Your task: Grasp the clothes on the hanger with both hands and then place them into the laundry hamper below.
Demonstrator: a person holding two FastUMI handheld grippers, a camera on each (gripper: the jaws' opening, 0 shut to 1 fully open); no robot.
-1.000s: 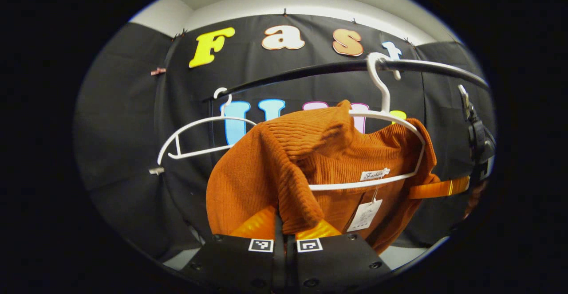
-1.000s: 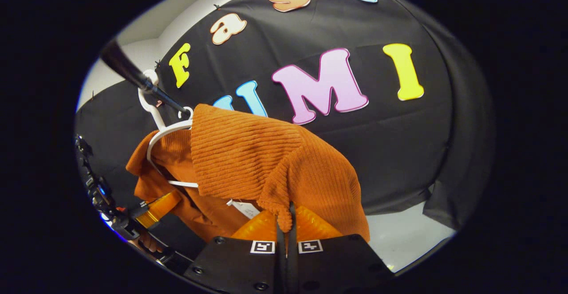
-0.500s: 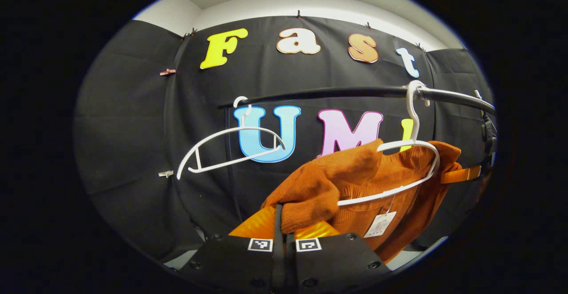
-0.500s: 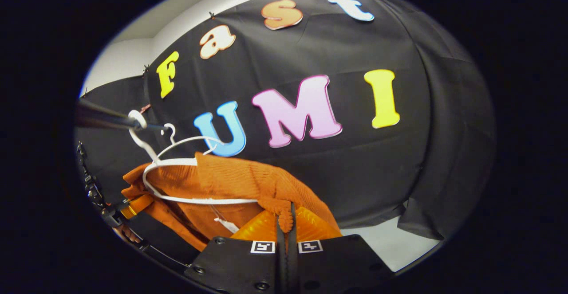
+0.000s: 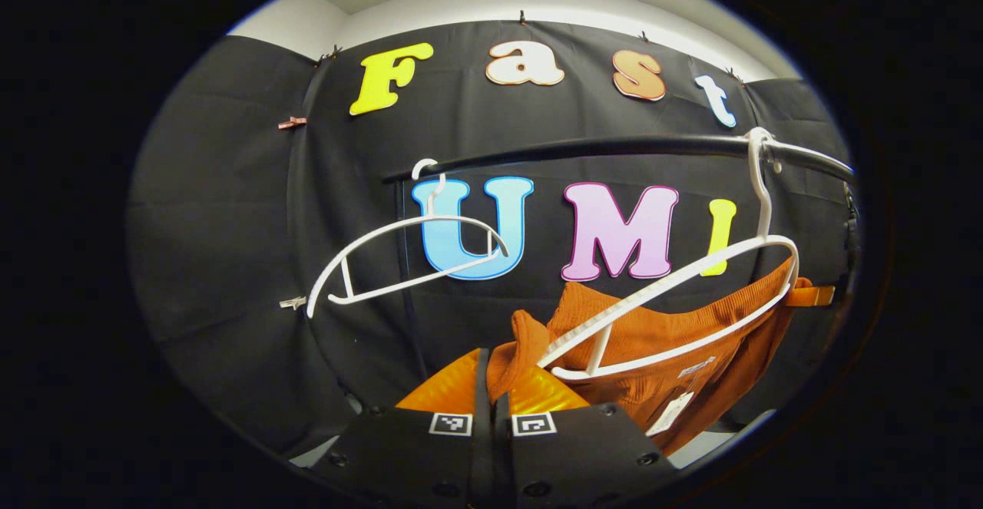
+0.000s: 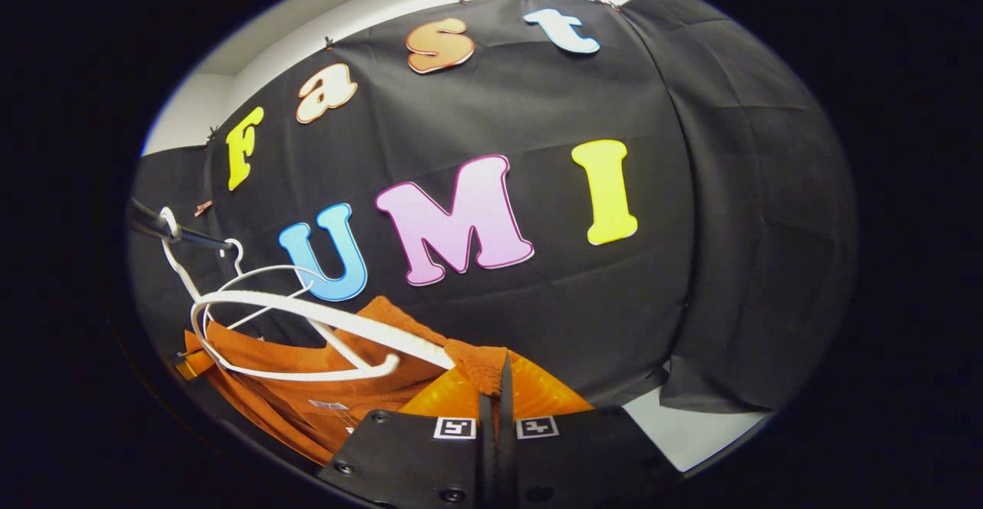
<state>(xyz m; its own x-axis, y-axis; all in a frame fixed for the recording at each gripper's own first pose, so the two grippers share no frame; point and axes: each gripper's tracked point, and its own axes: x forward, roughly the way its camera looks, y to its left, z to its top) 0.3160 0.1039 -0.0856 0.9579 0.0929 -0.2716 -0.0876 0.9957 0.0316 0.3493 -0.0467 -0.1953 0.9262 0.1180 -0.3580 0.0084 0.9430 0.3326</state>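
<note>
While both my hand-held grippers clench it, the orange sweater sags below its white hanger on the rail: left hand-held gripper pinches the near-left fold, right hand-held gripper the other edge.

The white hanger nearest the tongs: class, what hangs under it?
Under the white hanger sags the orange sweater, pinched by both tongs. Its lower part and anything below are hidden.
</note>
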